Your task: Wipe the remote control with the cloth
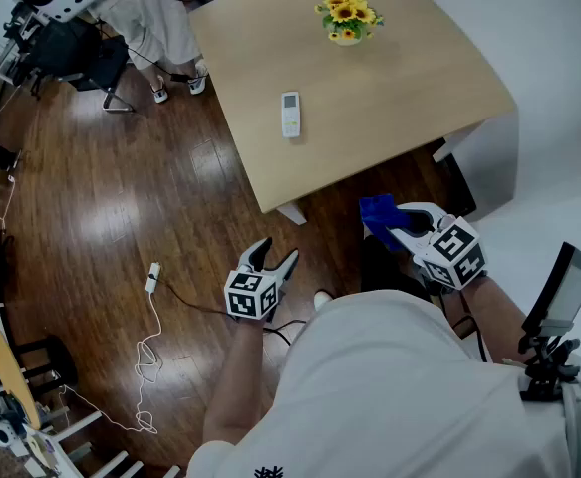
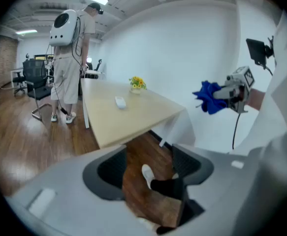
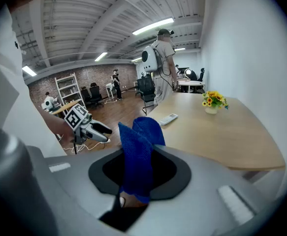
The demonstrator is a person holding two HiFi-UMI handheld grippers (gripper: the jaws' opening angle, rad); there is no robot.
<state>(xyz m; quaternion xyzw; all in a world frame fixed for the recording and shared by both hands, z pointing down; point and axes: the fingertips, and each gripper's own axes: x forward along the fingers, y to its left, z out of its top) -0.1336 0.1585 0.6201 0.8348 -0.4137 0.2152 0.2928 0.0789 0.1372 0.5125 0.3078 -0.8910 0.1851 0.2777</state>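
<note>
A white remote control [image 1: 290,114] lies flat on the light wooden table [image 1: 390,98], near its front left part; it also shows as a small remote control [image 2: 120,101] and a remote control [image 3: 168,118]. My right gripper [image 1: 398,226] is shut on a blue cloth [image 1: 378,213], held over the floor just off the table's near edge. The cloth [image 3: 136,154] stands up between its jaws. My left gripper [image 1: 272,258] is open and holds nothing, over the wooden floor well short of the table. Through its jaws [image 2: 148,168] I see floor and a shoe.
A small pot of yellow flowers [image 1: 347,18] stands at the table's far side. A person with a white backpack [image 1: 150,13] stands by the far left corner. An office chair [image 1: 81,58] and a cable with a plug [image 1: 152,277] lie on the floor at left.
</note>
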